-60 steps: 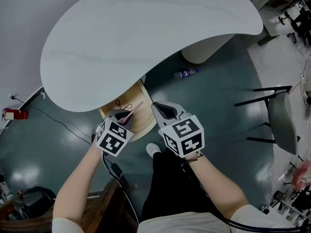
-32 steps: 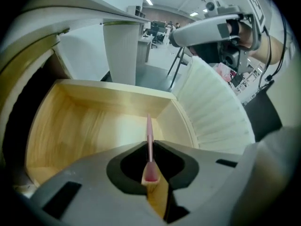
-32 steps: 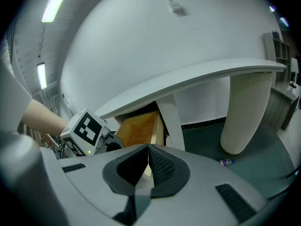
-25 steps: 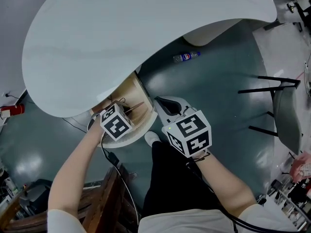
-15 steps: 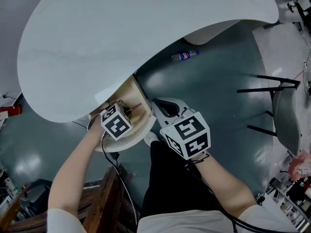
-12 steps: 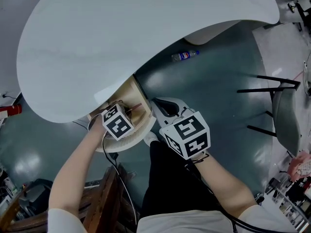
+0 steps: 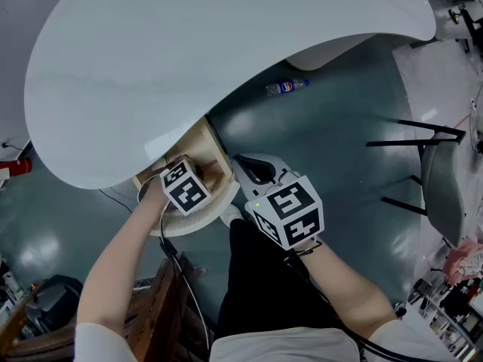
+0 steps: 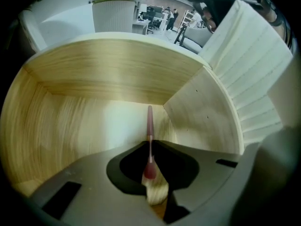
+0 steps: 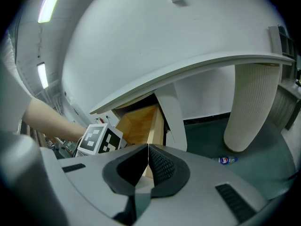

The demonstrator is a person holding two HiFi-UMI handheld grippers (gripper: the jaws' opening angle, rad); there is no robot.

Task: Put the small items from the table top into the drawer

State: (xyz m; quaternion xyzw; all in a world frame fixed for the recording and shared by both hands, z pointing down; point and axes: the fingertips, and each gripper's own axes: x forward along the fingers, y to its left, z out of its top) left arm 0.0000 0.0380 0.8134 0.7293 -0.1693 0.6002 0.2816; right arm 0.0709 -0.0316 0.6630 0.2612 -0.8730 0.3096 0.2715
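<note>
Left gripper (image 7: 199, 173) sunk into drawer (image 8: 108, 74), brush (image 8: 149, 122) tip seemingly clear of walls

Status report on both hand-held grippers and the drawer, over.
Left hand-held gripper shut on brush, inside open drawer. Right hand-held gripper shut, empty, beside drawer. No obstruction seen.

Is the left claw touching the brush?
Touching. The left gripper view shows the left claw closed on the brush, pinching its handle from both sides, with the far end sticking out into the drawer.
</note>
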